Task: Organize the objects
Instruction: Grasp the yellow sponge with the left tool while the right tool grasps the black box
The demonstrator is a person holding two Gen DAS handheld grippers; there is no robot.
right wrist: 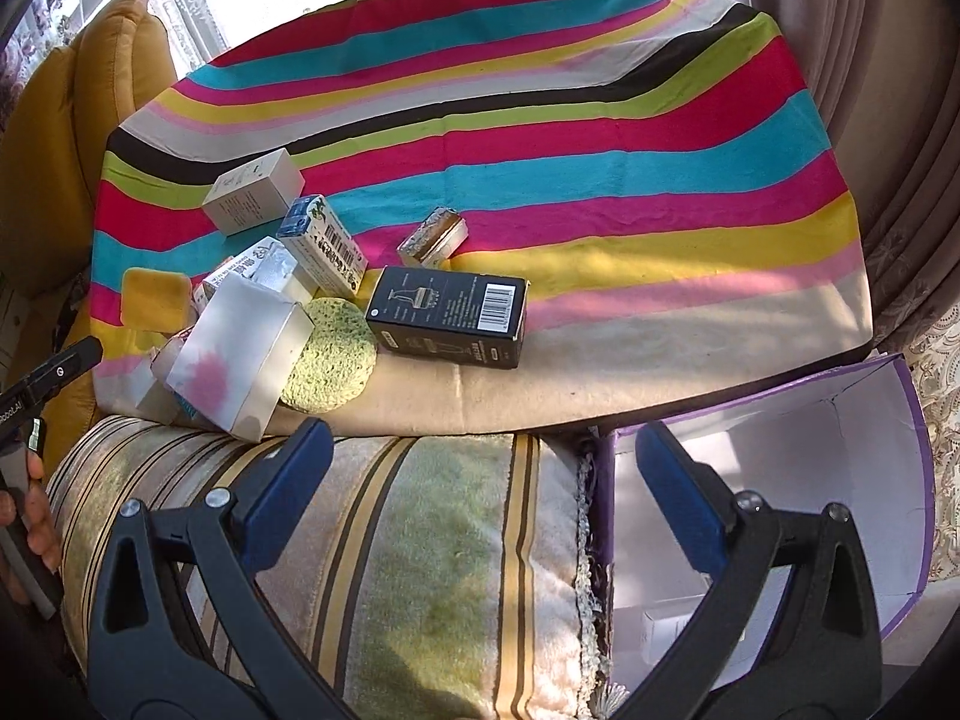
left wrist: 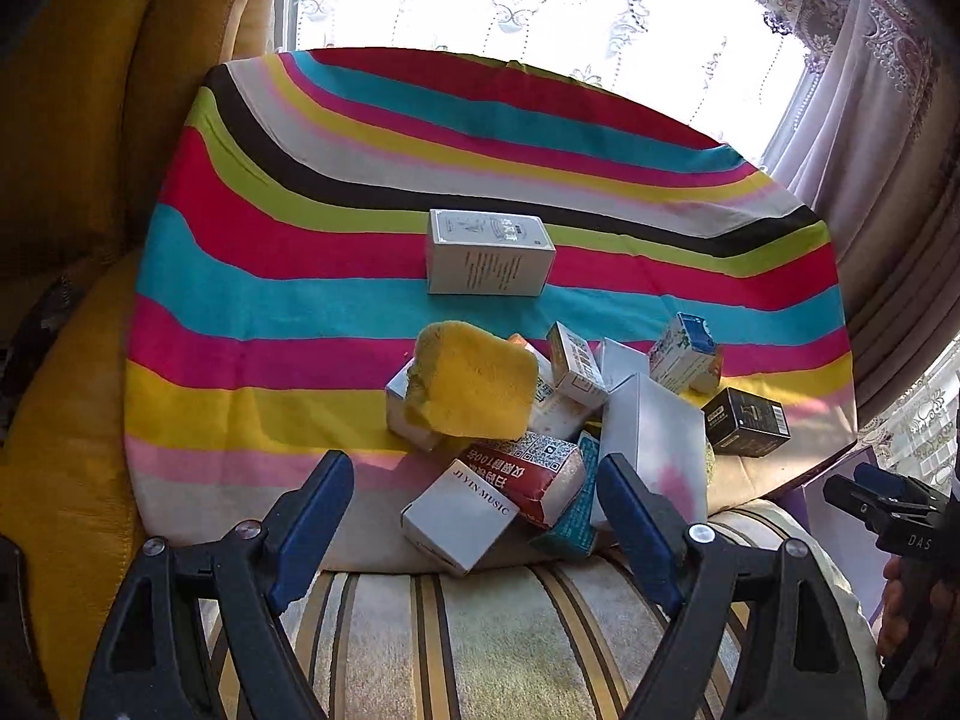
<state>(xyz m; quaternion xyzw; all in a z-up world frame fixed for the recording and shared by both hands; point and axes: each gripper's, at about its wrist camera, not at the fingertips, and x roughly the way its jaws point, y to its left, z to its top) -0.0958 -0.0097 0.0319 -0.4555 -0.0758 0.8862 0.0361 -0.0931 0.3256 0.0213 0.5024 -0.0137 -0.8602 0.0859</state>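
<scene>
A heap of small cartons lies on the striped cloth (left wrist: 288,276) near its front edge: a white "JI YIN MUSIC" box (left wrist: 459,516), a red packet (left wrist: 528,471), a tall silver box (left wrist: 654,450) and a yellow sponge (left wrist: 474,381) on top. My left gripper (left wrist: 474,492) stands open just in front of the heap, holding nothing. A white box (left wrist: 489,252) stands alone further back. In the right wrist view a black box (right wrist: 450,315) and a round green sponge (right wrist: 333,354) lie on the cloth (right wrist: 600,180). My right gripper (right wrist: 480,456) is open and empty over the cushion and the purple box.
A striped plush cushion (right wrist: 420,540) runs along the front edge of the cloth. A purple open box (right wrist: 840,468) with a white inside sits at the right. A yellow armchair (left wrist: 72,180) stands left; curtains (left wrist: 888,120) hang behind and right.
</scene>
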